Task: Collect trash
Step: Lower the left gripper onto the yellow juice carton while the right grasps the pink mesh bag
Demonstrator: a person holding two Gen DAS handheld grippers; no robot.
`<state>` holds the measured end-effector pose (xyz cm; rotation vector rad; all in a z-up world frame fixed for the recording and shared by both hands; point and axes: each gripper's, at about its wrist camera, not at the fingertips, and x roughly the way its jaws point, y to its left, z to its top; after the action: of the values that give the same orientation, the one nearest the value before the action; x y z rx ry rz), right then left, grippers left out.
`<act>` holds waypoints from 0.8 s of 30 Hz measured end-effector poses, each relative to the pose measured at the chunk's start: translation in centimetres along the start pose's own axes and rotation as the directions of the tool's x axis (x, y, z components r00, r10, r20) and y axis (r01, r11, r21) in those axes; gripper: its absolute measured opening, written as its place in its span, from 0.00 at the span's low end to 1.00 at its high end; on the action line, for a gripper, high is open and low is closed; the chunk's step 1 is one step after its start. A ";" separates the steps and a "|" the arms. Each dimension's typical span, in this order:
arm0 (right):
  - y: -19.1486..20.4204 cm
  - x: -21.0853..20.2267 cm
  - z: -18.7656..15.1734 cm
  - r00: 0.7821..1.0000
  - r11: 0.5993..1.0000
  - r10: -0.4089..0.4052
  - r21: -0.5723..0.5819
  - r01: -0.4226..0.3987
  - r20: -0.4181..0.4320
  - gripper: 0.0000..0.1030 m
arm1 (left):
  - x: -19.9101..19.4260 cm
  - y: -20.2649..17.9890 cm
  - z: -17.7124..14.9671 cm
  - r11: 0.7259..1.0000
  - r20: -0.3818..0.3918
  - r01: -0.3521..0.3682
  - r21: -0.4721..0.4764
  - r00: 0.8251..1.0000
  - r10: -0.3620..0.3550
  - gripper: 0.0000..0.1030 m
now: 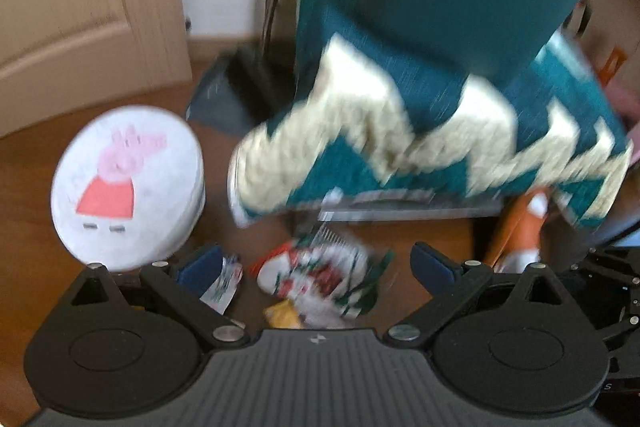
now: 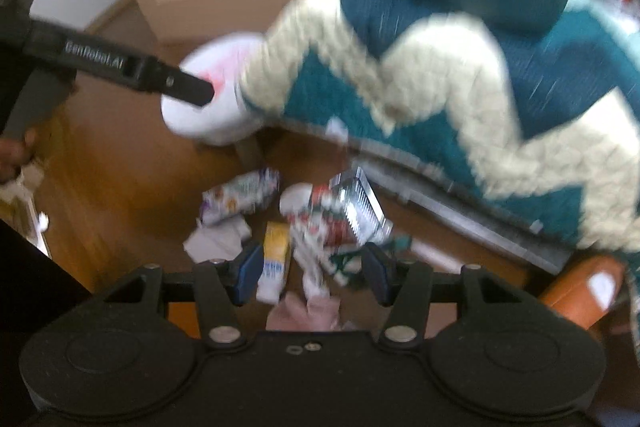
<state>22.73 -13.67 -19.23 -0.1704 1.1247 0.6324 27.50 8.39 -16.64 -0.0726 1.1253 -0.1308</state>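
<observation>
A heap of trash lies on the wooden floor by a bed. In the left wrist view my left gripper [image 1: 316, 267] is open above a crumpled red, white and green wrapper [image 1: 320, 279], with a small printed wrapper [image 1: 224, 283] by its left finger. In the right wrist view my right gripper [image 2: 312, 273] is open over the same wrapper [image 2: 320, 231]. Around it lie a clear plastic tray [image 2: 358, 207], a yellow and white tube [image 2: 274, 259], a purple printed packet [image 2: 240, 201] and white tissue [image 2: 218, 243]. The left gripper [image 2: 200, 93] reaches in from the left.
A white round bin with a Peppa Pig lid [image 1: 124, 187] stands on the floor at left. A teal and cream zigzag blanket [image 1: 420, 131] hangs off the bed edge above the trash. An orange object [image 2: 580, 291] lies at right. A beige door [image 1: 80, 7] is behind.
</observation>
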 end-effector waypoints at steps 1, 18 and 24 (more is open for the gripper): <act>-0.1 1.4 -0.2 1.000 1.000 0.000 0.000 0.000 -0.028 0.52 | 1.3 0.4 -0.2 1.000 -0.030 -0.005 0.012 1.000 0.005 0.98; -1.0 19.3 -6.4 0.902 0.997 0.072 0.046 -0.058 -0.426 0.52 | 23.7 3.7 -7.9 0.999 -0.427 0.015 0.042 0.904 0.004 0.98; -1.3 24.1 -8.2 0.872 0.999 0.049 0.030 -0.040 -0.487 0.52 | 28.0 3.8 -10.9 1.000 -0.496 0.003 0.002 0.868 -0.002 0.98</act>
<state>23.71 -9.05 -44.25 -0.3004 1.6278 0.6367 29.85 8.26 -46.84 -0.0374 1.6433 -0.1585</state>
